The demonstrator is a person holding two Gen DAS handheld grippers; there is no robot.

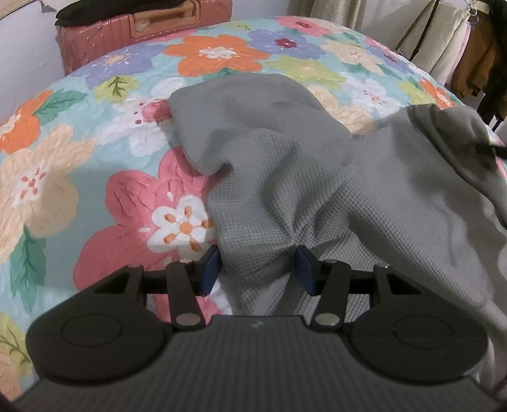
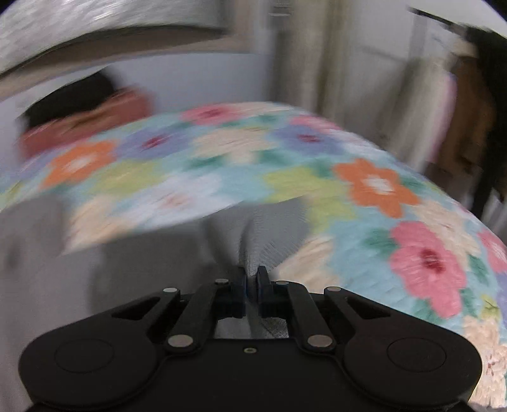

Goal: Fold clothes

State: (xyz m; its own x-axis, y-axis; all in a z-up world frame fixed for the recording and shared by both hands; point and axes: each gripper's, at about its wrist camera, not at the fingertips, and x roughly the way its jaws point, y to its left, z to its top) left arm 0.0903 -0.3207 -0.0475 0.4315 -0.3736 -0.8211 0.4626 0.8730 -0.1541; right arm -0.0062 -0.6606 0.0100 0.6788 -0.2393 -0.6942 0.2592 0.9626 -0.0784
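Note:
A grey waffle-knit garment (image 1: 285, 164) lies bunched on a floral bedspread (image 1: 79, 177). In the left wrist view my left gripper (image 1: 258, 269) has its blue pads apart, with a gathered fold of the grey cloth lying between them; the pads do not press together. In the blurred right wrist view my right gripper (image 2: 252, 285) is shut on a pinch of the same grey garment (image 2: 126, 269), which hangs to the left and below. The floral bedspread (image 2: 380, 190) stretches behind it.
A pink suitcase (image 1: 142, 28) with dark cloth on top stands behind the bed at the far left. Hanging clothes (image 1: 459, 47) and a curtain are at the far right. The bedspread fills the left of the left wrist view.

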